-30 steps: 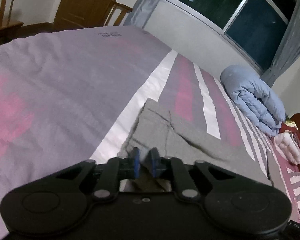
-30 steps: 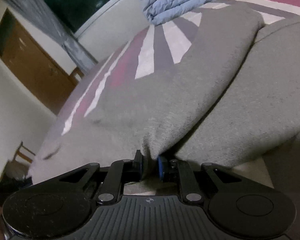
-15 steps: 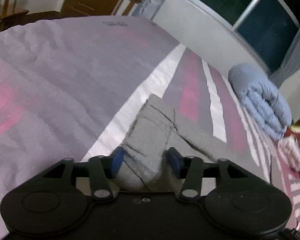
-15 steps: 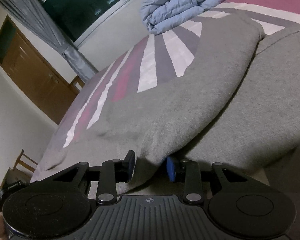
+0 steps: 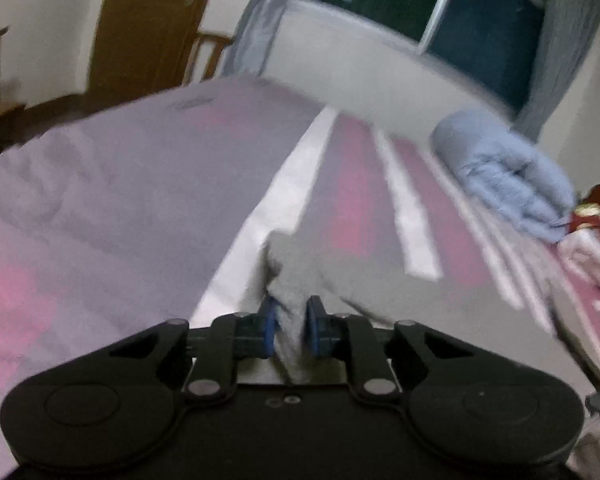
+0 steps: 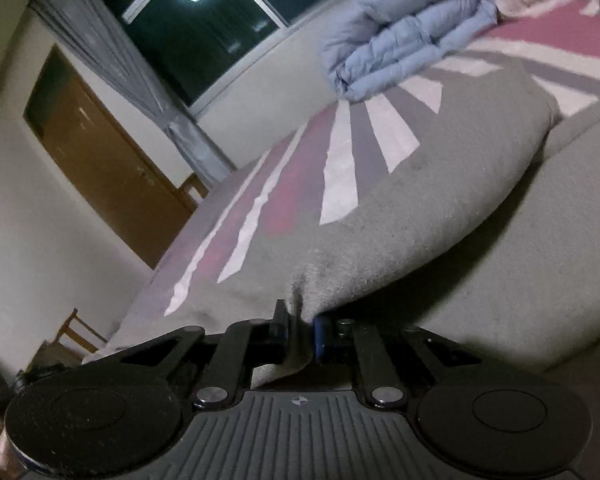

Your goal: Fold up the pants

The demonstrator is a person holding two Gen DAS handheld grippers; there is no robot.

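Observation:
Grey pants (image 5: 340, 280) lie on a striped bed sheet (image 5: 140, 184). In the left wrist view my left gripper (image 5: 291, 326) is shut on a fold of the grey cloth near the pant cuff, and the view is blurred by motion. In the right wrist view my right gripper (image 6: 300, 330) is shut on an edge of the grey pants (image 6: 420, 200), lifting a bulging fold above the layer beneath it.
A folded blue duvet (image 5: 512, 176) lies at the far side of the bed, with pink and red bedding (image 5: 592, 240) beside it. It also shows in the right wrist view (image 6: 404, 44). A wooden door (image 6: 108, 168), chairs (image 5: 208, 52) and a dark window (image 5: 420, 12) stand beyond.
Both grippers opened half a second ago and have now closed again on the grey cloth. Both have lifted and tilted, so more of the room shows.

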